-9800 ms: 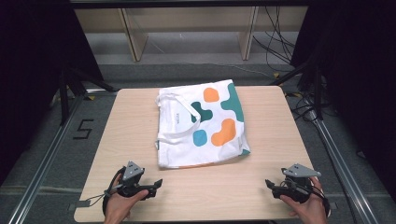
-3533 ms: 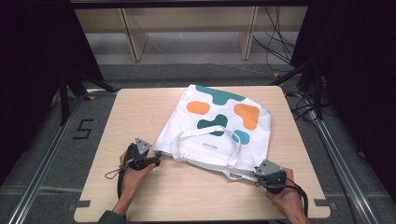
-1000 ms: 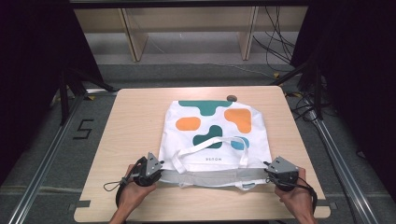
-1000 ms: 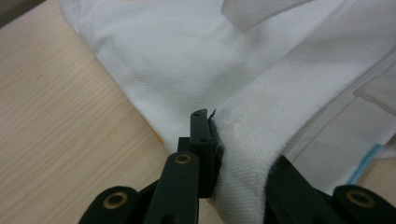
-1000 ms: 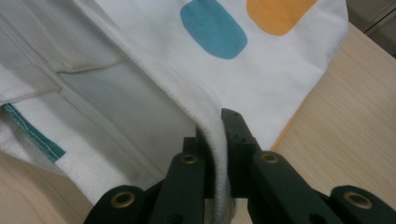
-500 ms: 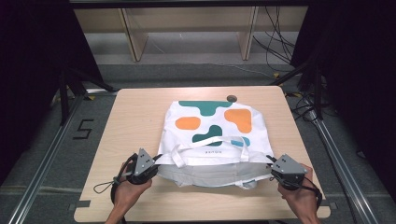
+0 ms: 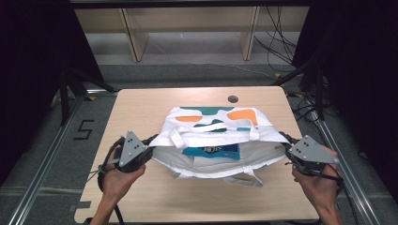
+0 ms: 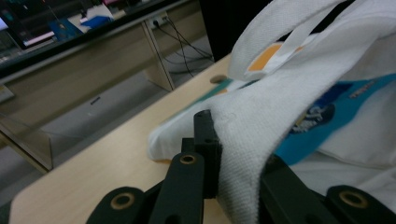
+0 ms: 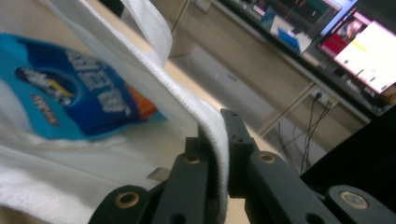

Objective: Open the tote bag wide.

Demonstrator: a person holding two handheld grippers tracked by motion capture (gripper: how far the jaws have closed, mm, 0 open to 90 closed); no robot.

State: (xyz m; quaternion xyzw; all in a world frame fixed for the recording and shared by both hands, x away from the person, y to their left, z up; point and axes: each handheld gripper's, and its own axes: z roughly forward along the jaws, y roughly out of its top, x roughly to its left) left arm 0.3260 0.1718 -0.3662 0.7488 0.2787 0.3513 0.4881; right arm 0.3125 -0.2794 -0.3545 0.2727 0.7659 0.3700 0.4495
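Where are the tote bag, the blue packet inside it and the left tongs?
tote bag (image 7: 213, 119): high view, printed upper panel.
blue packet (image 7: 211, 151): high view, its label.
left tongs (image 7: 151, 144): high view, tips at bag's rim.

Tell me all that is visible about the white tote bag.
The white tote bag looks like woven fabric, printed with teal and orange shapes, with white strap handles. It lies on the wooden table, its upper rim lifted so the mouth gapes, showing a blue packet inside. The left gripper and right gripper each pinch the rim.

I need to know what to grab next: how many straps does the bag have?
2: one strap lies across the raised top layer of the bag; the other strap hangs at its near edge.
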